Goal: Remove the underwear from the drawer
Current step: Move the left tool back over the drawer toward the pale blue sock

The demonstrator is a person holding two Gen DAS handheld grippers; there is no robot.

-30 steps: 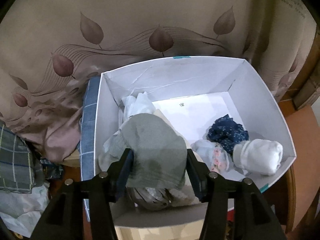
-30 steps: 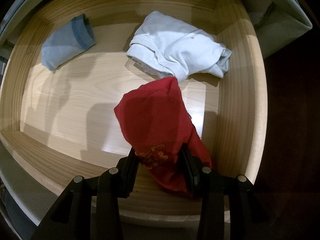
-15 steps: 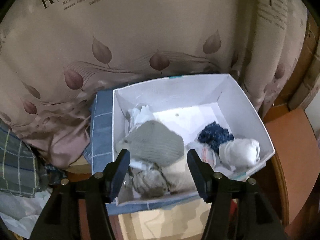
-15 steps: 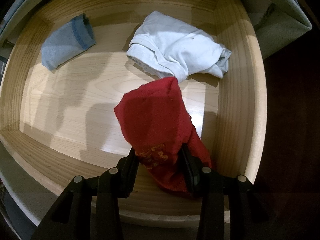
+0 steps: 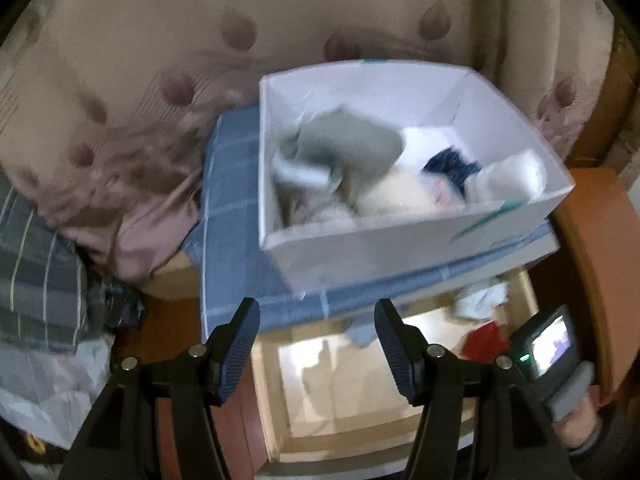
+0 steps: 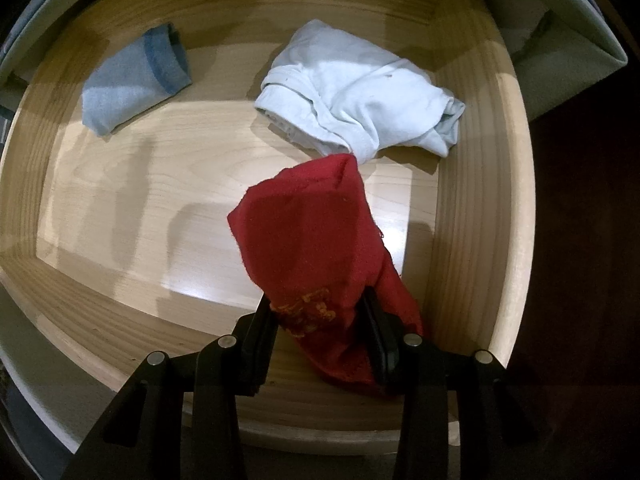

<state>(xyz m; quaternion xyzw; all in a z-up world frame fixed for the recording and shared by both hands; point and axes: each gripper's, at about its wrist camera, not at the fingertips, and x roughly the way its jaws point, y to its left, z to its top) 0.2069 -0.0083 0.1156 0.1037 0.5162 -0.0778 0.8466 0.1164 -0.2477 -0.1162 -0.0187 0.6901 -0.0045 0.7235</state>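
Your right gripper (image 6: 318,320) is closed on the red underwear (image 6: 312,240), which hangs over the near right of the drawer (image 6: 516,200). Your left gripper (image 5: 316,344) is open and empty; the white box (image 5: 400,236) lies far from it.

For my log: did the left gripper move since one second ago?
Yes. The left gripper pulled back from the white box; its open fingers now stand apart from the grey garment.

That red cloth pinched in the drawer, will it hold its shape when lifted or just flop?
Probably flop: the red garment already folds and sags around the right tool, whose fingers pinch it near one end. It looks thin and light, so it should lift easily. The fuzzy knit seems unlikely to slip, though its free end may drag across the wooden drawer.
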